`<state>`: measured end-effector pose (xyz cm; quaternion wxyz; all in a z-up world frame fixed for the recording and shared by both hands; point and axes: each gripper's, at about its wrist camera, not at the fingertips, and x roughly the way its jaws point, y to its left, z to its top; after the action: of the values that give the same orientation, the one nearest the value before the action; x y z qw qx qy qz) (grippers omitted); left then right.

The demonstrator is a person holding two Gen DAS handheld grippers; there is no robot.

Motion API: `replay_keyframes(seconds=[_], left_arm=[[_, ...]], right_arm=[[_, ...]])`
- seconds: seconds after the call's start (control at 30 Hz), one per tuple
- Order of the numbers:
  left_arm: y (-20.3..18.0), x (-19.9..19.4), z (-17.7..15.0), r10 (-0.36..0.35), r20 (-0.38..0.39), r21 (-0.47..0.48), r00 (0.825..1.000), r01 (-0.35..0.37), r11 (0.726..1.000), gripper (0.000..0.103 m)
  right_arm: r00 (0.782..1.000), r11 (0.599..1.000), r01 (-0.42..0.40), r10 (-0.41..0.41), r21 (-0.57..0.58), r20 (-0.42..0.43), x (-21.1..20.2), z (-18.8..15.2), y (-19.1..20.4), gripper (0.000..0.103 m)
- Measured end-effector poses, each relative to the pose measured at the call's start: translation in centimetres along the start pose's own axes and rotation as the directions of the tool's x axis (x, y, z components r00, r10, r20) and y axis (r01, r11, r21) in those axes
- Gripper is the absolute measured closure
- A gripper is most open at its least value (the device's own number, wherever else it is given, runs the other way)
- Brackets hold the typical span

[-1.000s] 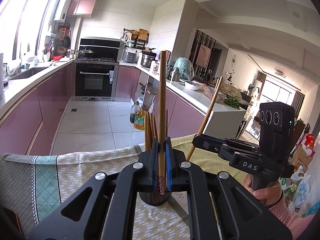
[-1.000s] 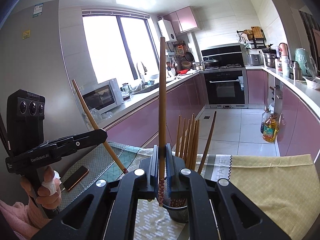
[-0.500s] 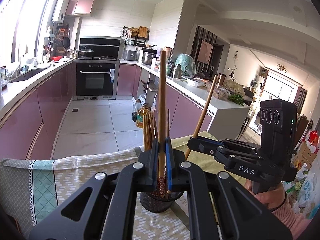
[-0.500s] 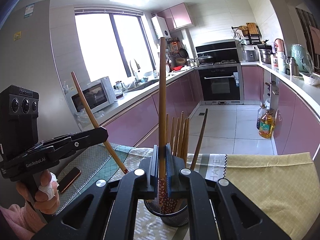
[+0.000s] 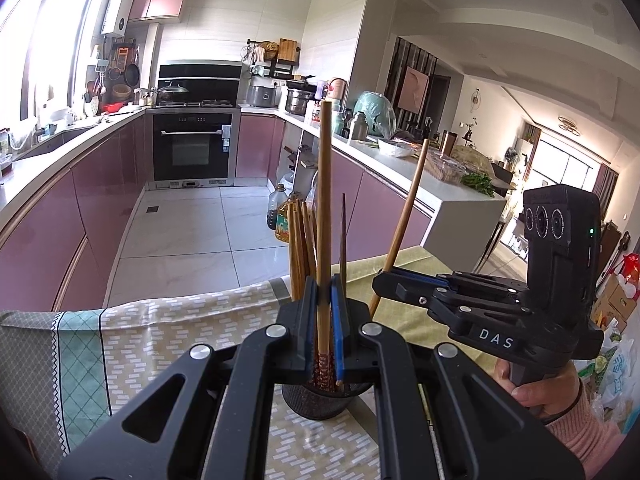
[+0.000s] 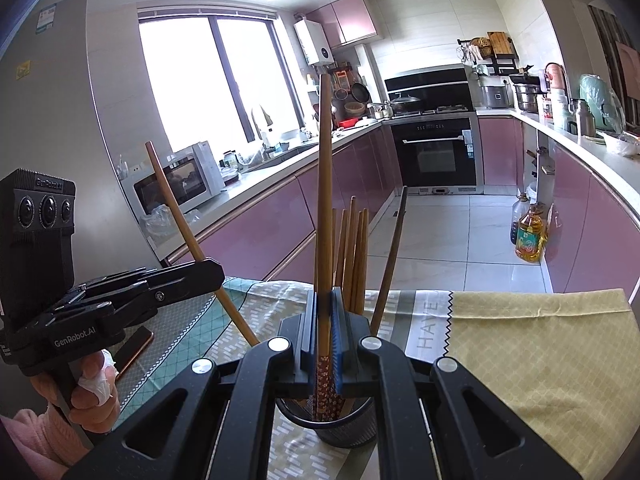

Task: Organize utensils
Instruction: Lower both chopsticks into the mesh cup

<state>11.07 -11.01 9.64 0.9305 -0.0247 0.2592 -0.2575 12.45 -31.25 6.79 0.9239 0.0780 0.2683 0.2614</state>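
- A kitchen with glossy pink cabinets [image 5: 100,208], pale floor tiles and a black built-in oven [image 5: 192,148]; the counter nearest the grippers is draped in a patterned cloth [image 6: 540,344], part yellow lattice, part brick-print and teal.
- The left gripper [image 5: 325,300] is clenched on one smooth wooden chopstick [image 5: 324,208], held upright, its patterned end just below the blue pads and dipping into the holder.
- The right gripper [image 6: 325,308] grasps a second chopstick [image 6: 325,184] the same way, upright between its pads.
- Directly beneath both grippers stands a round black mesh holder [image 6: 346,424]; a bunch of brown chopsticks [image 6: 354,256] leans in it just beyond the pads, with one darker stick [image 6: 392,256] tilting off to the right.
- Only the right wrist view shows a phone [image 6: 134,348] lying on the cloth to the left, a microwave [image 6: 176,184] and the window.
- Only the left wrist view shows the living area beyond and a pink-sleeved hand [image 5: 540,392] on the other gripper's handle.
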Motion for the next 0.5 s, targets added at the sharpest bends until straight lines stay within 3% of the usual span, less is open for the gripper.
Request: replay_keyframes(seconds=[0.5], left_arm=[[0.6,1.8,-0.4,0.005,-0.048,-0.007,0.999,-0.005,1.0,0.096]], right_arm=[[0.999,1.0,0.008,-0.008,0.009,-0.034,0.9,-0.9,-0.3,0.097]])
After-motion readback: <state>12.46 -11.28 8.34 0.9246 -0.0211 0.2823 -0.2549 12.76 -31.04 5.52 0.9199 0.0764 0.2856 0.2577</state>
